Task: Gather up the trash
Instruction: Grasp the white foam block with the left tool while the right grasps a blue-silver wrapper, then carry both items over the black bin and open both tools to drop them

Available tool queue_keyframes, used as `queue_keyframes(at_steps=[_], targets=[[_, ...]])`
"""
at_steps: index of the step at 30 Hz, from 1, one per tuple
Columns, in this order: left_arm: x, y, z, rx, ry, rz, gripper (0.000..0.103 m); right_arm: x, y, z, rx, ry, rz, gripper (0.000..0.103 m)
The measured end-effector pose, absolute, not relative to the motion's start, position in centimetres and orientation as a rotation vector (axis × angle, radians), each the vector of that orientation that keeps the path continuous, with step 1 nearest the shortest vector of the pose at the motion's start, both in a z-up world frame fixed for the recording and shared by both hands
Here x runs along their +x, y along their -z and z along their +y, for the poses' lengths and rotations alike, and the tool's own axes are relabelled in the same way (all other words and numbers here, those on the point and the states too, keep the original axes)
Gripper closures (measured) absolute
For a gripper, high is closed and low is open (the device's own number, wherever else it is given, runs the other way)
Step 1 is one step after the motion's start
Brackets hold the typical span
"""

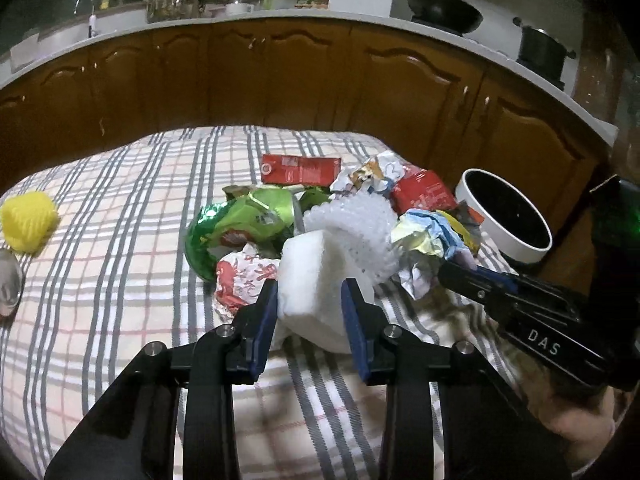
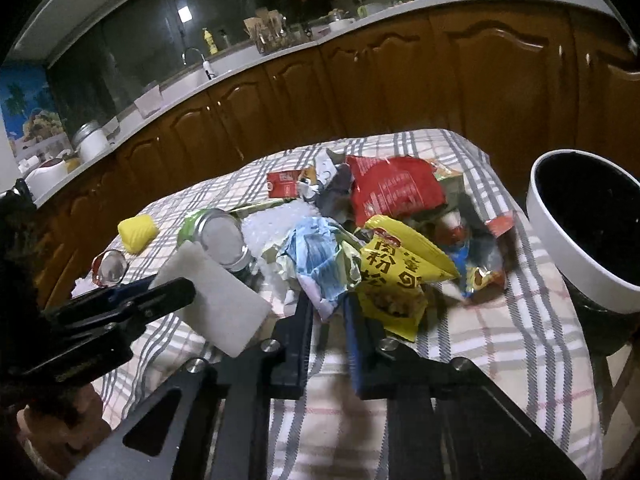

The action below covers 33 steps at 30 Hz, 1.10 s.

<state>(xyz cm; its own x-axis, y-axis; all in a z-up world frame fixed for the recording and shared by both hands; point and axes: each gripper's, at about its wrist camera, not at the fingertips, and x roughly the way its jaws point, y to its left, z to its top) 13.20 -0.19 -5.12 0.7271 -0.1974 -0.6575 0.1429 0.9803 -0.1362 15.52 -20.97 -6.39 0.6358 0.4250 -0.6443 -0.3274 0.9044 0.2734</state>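
A dim kitchen with brown cabinets is seen behind a table (image 1: 120, 240) spread with a checked cloth. At the left a yellow ball (image 1: 28, 222) lies apart from the trash. A white foam block (image 1: 312, 280) is clamped by the left gripper (image 1: 310, 304), lifted from the heap, apparently for binning. A crumpled wrapper (image 2: 320, 264) is pinched by the right gripper (image 2: 329, 312). The bin (image 2: 560, 248) is set at the right edge, within reach

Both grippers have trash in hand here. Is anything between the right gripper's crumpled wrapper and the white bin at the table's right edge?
The right gripper holds the crumpled blue wrapper. Toward the white bin lie a yellow snack bag and small wrappers on the checked cloth. All low litter; lifting over should clear them.
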Motion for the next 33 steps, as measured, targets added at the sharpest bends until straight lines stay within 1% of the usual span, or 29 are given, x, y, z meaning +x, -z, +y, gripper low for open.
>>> queue_keyframes(at_steps=[9,16,33], targets=[[10.8,2.5,-0.5,-0.063,0.229,0.663,0.076,12.4,3.1,-22.1,0.138,-0.473,0.687,0.091],[10.5,0.6,-1.7,-0.064,0.27,0.626,0.076,11.7,1.4,-24.6,0.165,-0.429,0.638,0.091],[13.7,-1.0,-10.9,-0.003,0.449,0.611,0.076,11.3,0.7,-34.4,0.228,-0.188,0.603,0.091]])
